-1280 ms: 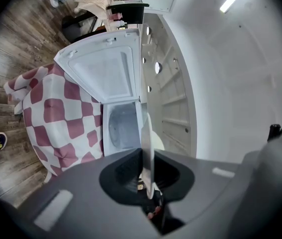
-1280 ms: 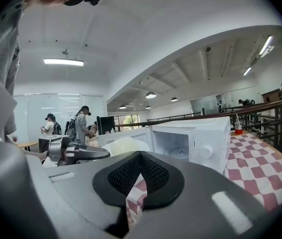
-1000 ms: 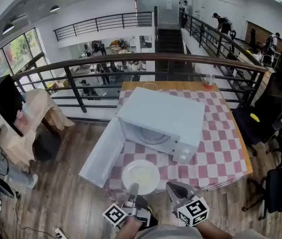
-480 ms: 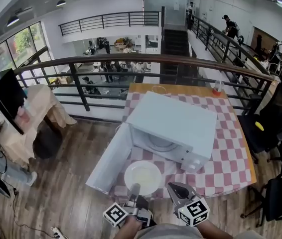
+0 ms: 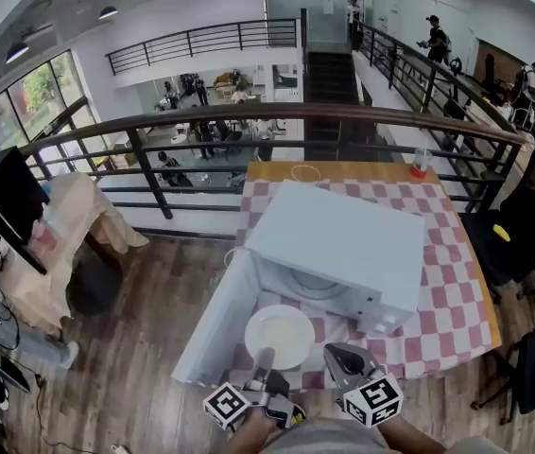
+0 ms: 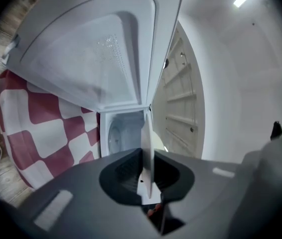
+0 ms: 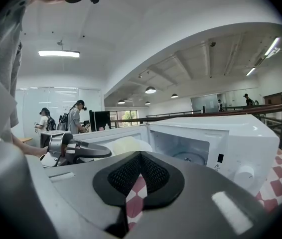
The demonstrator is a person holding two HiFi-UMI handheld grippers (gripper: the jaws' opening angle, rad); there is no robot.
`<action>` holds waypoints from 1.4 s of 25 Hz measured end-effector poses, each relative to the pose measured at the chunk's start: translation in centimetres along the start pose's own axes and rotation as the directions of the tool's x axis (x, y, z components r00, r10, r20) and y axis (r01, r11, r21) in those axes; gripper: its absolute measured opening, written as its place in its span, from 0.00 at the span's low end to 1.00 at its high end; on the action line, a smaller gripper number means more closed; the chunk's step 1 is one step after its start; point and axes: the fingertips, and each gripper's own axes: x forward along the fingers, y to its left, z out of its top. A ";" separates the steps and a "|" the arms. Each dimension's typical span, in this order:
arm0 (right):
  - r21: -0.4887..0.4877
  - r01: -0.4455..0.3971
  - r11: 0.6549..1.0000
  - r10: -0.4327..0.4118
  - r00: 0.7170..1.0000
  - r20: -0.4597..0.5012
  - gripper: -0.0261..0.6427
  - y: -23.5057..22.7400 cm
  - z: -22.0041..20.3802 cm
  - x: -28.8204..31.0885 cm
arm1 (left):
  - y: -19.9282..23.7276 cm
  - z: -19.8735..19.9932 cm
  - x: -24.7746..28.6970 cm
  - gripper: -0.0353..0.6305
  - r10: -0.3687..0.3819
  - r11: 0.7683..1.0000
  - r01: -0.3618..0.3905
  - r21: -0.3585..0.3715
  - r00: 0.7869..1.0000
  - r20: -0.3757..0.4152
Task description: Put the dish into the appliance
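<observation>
Moved: left gripper [image 5: 262, 365] and right gripper [image 5: 339, 359] have closed in on the microwave [image 5: 343, 244], and the plate [image 5: 280, 337] now sits at its open mouth | left jaws clamped on the plate's near rim | right jaws together, empty | door [image 5: 218, 315] wide open | judged next: slide the plate in onto the turntable [image 7: 188, 157]
</observation>
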 end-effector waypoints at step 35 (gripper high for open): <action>0.004 -0.012 1.000 0.012 1.000 0.004 0.04 -5.6 1.8 4.1 | 1.7 -0.3 10.3 0.10 0.047 0.999 -0.047 0.001 0.996 -0.074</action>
